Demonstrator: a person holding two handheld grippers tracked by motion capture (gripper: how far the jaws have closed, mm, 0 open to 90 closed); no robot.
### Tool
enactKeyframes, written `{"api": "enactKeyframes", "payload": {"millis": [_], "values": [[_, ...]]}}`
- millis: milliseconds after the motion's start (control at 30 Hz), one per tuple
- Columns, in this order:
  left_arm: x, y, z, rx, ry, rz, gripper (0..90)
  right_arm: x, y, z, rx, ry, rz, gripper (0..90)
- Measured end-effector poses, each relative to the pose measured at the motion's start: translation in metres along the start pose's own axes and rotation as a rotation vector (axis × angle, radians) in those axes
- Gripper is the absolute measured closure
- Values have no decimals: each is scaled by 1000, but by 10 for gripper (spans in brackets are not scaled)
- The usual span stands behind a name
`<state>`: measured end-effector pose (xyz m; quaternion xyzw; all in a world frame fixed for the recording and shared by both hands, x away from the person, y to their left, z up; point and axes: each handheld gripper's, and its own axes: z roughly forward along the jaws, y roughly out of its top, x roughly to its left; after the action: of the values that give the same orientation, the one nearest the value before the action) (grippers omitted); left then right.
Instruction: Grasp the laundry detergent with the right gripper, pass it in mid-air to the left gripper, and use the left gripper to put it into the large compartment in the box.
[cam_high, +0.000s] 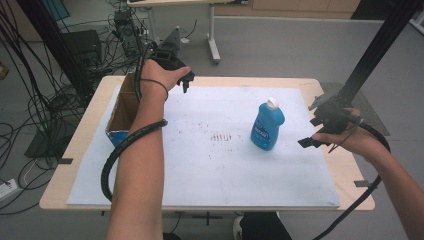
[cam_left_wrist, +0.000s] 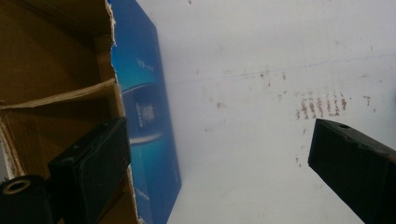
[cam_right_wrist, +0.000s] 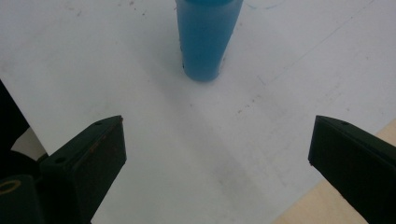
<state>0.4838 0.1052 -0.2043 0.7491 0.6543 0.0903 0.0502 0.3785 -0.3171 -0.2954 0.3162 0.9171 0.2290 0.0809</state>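
The right tongs (cam_high: 314, 134) are near the right edge of the bench (cam_high: 75, 165), and they point at the blue plastic bottle with the white cap (cam_high: 267, 125). Their jaws are wide open and hold nothing. In the right gripper view, the bottle's blue body (cam_right_wrist: 205, 37) stands straight ahead, a little way off, in line with the gap between the two black jaws.

The bottle stands up on the white sheet (cam_high: 210, 170) that covers the bench, right of the middle. It looks like the thing to be picked up. It is tall and thin, so it could tip over. That would happen if one jaw bumped it before the other jaw was in place. It could also slip out if the tongs pinched it too high, near the thin neck. Its sides look smooth too.

The right hand (cam_high: 350, 142) is held low, just past the right edge of the white sheet, with the wrist bent in toward the bottle.

Farther off, the left tongs (cam_high: 182, 77) are up by the far edge of the bench. They are open wide too and hold nothing. The left arm reaches a long way forward and passes over the brown cardboard box with the blue outside (cam_high: 122, 107), which sits by the left edge. In the left gripper view, one jaw is over the open box (cam_left_wrist: 56, 93) and the other is over the white sheet. If that arm dropped lower, it could knock the box wall.
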Motion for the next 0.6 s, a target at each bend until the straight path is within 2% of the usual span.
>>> {"api": "enactKeyframes", "payload": {"millis": [167, 300, 600], "values": [[-2, 0, 2, 4, 1, 3, 64, 5, -2, 17, -56, -20, 34, 40], [-2, 1, 3, 7, 6, 6, 64, 9, -1, 28, -79, -46, 43, 39], [-4, 3, 7, 12, 6, 8, 64, 16, 4, 49, -142, -55, 73, 37]]}}
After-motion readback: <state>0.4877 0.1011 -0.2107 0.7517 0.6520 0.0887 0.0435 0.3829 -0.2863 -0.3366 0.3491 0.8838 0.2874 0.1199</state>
